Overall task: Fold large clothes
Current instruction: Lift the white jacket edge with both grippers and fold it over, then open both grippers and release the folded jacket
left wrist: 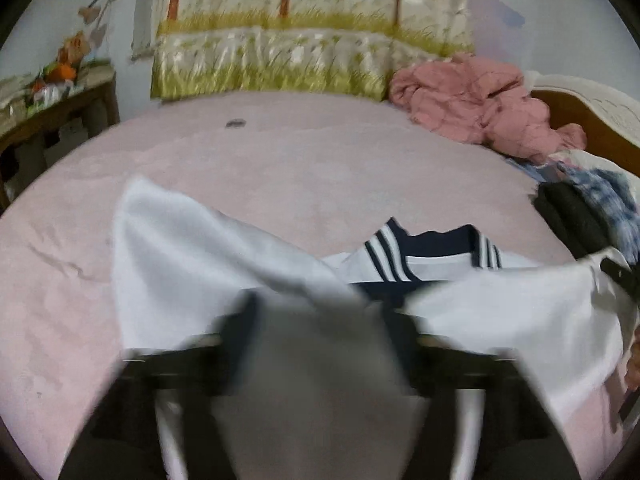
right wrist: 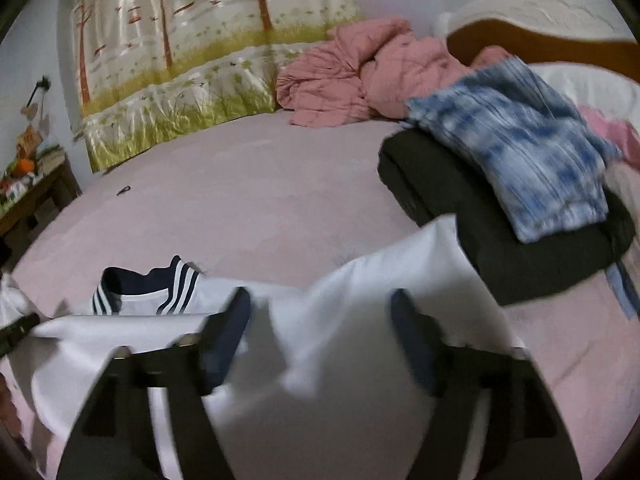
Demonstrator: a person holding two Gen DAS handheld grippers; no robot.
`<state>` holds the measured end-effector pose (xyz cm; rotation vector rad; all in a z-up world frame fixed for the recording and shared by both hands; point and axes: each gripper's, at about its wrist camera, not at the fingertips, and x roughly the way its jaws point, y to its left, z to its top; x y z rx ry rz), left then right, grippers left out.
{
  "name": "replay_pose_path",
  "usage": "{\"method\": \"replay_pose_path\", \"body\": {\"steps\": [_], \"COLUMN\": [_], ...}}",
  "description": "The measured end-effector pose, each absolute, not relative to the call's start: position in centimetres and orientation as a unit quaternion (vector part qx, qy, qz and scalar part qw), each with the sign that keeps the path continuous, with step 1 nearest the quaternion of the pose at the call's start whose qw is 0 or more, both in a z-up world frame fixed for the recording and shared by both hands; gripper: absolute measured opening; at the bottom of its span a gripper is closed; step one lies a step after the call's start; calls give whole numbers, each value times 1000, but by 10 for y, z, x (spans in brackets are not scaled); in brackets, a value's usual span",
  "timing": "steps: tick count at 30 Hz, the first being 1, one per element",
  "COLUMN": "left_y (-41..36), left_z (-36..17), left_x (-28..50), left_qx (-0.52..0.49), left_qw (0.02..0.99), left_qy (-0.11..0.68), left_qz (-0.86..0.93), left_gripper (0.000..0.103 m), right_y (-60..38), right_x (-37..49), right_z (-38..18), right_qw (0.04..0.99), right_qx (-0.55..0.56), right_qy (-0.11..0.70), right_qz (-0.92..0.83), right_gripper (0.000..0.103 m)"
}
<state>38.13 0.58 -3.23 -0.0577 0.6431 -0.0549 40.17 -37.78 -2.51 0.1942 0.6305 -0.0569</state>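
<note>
White shirt point(left wrist: 192, 248) with a navy collar and white stripes lies on the pink bedsheet point(left wrist: 280, 168), 1 garment spread across the near part of the bed. 2 grippers work over it. The left gripper point(left wrist: 320, 316) has its fingers spread wide, a blurred fold of white cloth rising between them; whether the pads touch the cloth cannot be told. The right gripper point(right wrist: 322, 316) also stands open, white fabric bunched in the gap without being pinched.

Beside the shirt sit 1 dark folded garment point(right wrist: 520, 256) with 1 blue-and-white tie-dye garment point(right wrist: 520, 152) lying on top of it, and 1 crumpled pink quilt point(right wrist: 352, 80) at the far edge by the wall hanging with trees point(right wrist: 192, 52).

The right wrist view shows the dark stack and tie-dye piece whole; the left wrist view catches only their edge. A wooden side table point(left wrist: 56, 108) with clutter appears at the left in both views. A small dark object point(left wrist: 235, 123) lies alone on the sheet.
</note>
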Motion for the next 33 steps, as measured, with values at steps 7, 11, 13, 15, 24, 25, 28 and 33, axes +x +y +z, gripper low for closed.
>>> {"method": "replay_pose_path", "body": {"steps": [7,11,13,15,24,25,28,33], "left_y": [-12,3,21,46,114,115,110,103], "left_z": [-28,-29,-30,-34,-74,-80,-90,-51], "left_x": [317,300,305,318,361,365,369,327], "left_qx": [63,47,32,-4,-152,-170,-178,-177], "left_qw": [963,966,965,959,897,886,880,913], "left_qy": [260,255,261,282,411,425,431,353], "left_qz": [-27,-5,19,36,-57,-77,-96,-100], "left_gripper": [90,91,94,97,92,92,91,31], "right_y": [-370,-364,-368,-379,-470,-475,-474,-460], "right_x": [349,318,312,316,346,349,361,348], "right_z": [-11,-5,-3,-6,-59,-65,-80,-67], "right_qw": [958,968,970,965,913,902,883,893], "right_qx": [64,15,-10,-18,199,231,261,261], "right_qy": [280,249,239,250,355,363,386,354], "right_qz": [1,-24,-47,-73,-37,0,66,96], "right_gripper": [100,102,102,102,102,102,99,23]}}
